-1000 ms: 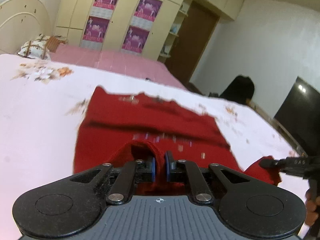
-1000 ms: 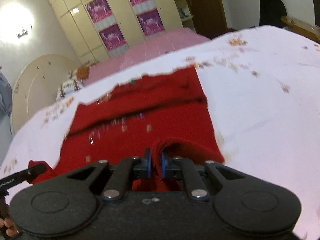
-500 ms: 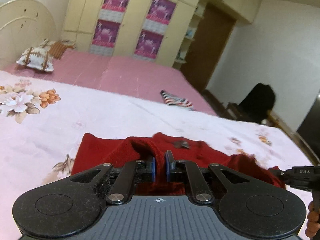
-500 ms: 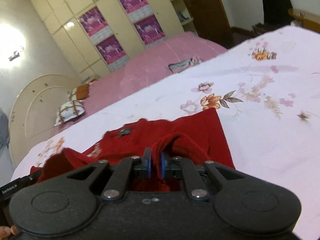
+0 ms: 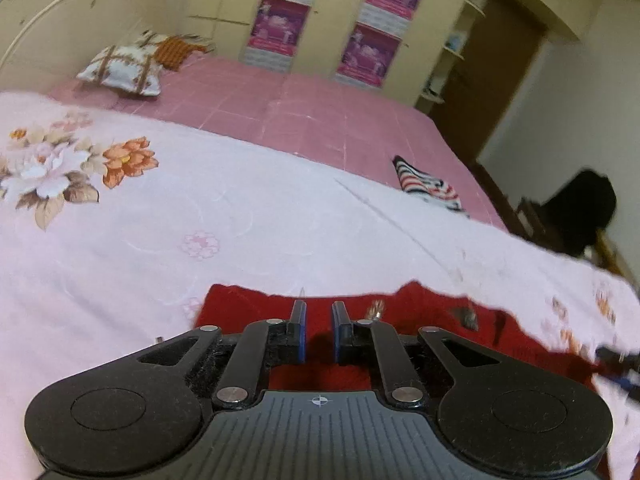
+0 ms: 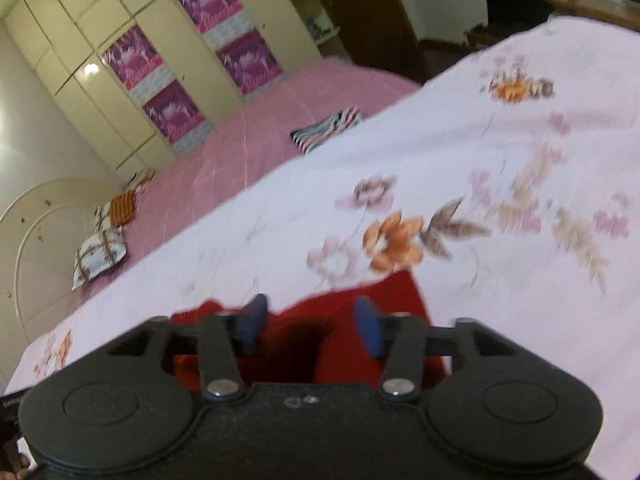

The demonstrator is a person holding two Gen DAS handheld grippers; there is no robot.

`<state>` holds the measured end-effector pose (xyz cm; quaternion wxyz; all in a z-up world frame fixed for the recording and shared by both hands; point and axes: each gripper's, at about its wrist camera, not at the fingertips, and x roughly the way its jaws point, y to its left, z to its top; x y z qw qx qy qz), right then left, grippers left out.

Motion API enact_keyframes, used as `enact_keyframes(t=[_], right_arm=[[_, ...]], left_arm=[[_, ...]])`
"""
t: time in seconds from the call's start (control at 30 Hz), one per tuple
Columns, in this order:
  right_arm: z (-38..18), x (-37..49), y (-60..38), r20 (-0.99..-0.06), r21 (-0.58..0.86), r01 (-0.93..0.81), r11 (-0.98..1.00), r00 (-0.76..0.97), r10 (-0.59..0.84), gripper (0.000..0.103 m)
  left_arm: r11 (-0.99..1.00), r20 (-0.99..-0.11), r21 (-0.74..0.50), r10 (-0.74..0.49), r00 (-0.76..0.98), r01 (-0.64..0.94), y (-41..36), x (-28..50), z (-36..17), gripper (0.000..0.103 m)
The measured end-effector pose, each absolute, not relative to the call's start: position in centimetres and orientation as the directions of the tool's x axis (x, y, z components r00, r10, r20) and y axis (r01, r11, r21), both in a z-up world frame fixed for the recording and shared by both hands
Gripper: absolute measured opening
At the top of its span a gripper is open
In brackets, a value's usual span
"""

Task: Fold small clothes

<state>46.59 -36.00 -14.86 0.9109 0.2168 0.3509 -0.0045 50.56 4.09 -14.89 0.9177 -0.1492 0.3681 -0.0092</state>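
- Your left gripper [image 5: 319,330] sits low at the bottom centre, jaws narrowly parted, gripping nothing.
- Your right gripper [image 6: 308,326] hangs likewise, jaws wide.
- One red garment [image 5: 424,312] lies under both on the floral sheet [image 5: 200,216].
- Two pillows at the upper left; one striped cloth [image 5: 426,186].

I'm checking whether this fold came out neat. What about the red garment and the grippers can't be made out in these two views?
- Red garment, left wrist view: its near part is hidden by the left gripper body.
- Red garment, right wrist view: motion blur smears its edges; the right gripper body covers most of it.
- Right gripper seen from the left wrist view: blurred and cut off at the right edge.
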Motion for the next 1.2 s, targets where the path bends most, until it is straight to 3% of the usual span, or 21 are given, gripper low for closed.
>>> enact_keyframes(t=[0.1,0.13,0.17,0.23,0.27,0.33,0.4,0.43,0.47,0.5,0.53,0.6,0.67,1.03,1.13,1.2], right_arm=[[-14.1,46.1,-36.0,-0.637,0.331,0.131,0.934,0.762,0.119,0.057],[-13.9,45.9,-36.1,-0.634,0.313,0.129,0.941,0.766,0.106,0.071],[-13.8,45.5,-36.2,-0.624,0.300,0.127,0.946,0.776,0.094,0.080],[-13.9,45.4,-36.2,-0.628,0.294,0.100,0.951,0.770,0.113,0.076],[-14.0,45.4,-36.1,-0.630,0.297,0.095,0.950,0.767,0.120,0.075],[-14.2,45.3,-36.1,-0.618,0.318,0.082,0.944,0.774,0.141,0.076],[-14.2,45.1,-35.9,-0.609,0.315,0.064,0.947,0.779,0.150,0.077],[-14.1,45.0,-35.7,-0.605,0.300,0.057,0.952,0.784,0.144,0.078],[-14.0,44.8,-35.7,-0.601,0.294,0.053,0.954,0.787,0.141,0.078],[-14.0,44.7,-35.8,-0.598,0.296,0.053,0.954,0.789,0.142,0.078],[-13.9,44.6,-36.0,-0.593,0.304,0.055,0.951,0.792,0.144,0.078],[-13.9,44.4,-36.5,-0.578,0.320,0.056,0.946,0.802,0.148,0.079],[-14.2,44.5,-36.7,-0.585,0.319,0.062,0.946,0.798,0.145,0.080],[-16.3,45.0,-35.5,-0.650,0.310,-0.013,0.951,0.727,0.222,0.073],[-15.8,44.0,-36.1,-0.611,0.323,-0.029,0.946,0.756,0.232,0.083],[-16.1,44.3,-36.6,-0.628,0.318,-0.015,0.948,0.745,0.223,0.078]], left_arm=[[0.968,-0.685,-0.249,-0.154,0.712,-0.031,4.2,49.5,-14.8,0.012],[0.967,-0.690,-0.253,-0.171,0.703,-0.013,4.3,49.2,-14.8,0.022],[0.968,-0.694,-0.250,-0.188,0.695,0.012,4.1,48.9,-14.8,0.056],[0.978,-0.685,-0.208,-0.165,0.710,0.028,3.7,48.5,-14.8,0.098],[0.984,-0.664,-0.175,-0.146,0.734,0.038,3.3,48.3,-14.6,0.098],[0.984,-0.683,-0.166,-0.157,0.713,0.058,3.0,49.0,-14.8,0.097],[0.981,-0.700,-0.187,-0.168,0.694,0.049,3.0,49.6,-15.3,0.085],[0.981,-0.712,-0.185,-0.169,0.682,0.050,3.0,49.9,-15.7,0.070],[0.981,-0.725,-0.185,-0.175,0.666,0.057,2.9,50.1,-16.1,0.048],[0.982,-0.730,-0.177,-0.173,0.661,0.062,2.7,50.1,-16.4,0.038],[0.984,-0.732,-0.164,-0.165,0.661,0.063,2.5,49.9,-16.6,0.029],[0.985,-0.725,-0.164,-0.163,0.669,0.062,2.4,49.5,-16.8,0.028],[0.984,-0.724,-0.167,-0.167,0.670,0.065,2.3,49.3,-16.9,0.010],[0.988,-0.712,-0.151,-0.138,0.689,0.041,3.4,47.8,-17.0,0.010],[0.989,-0.711,-0.143,-0.136,0.690,0.047,3.4,47.5,-17.0,0.010],[0.989,-0.713,-0.136,-0.133,0.689,0.051,3.2,47.5,-16.9,0.010]])
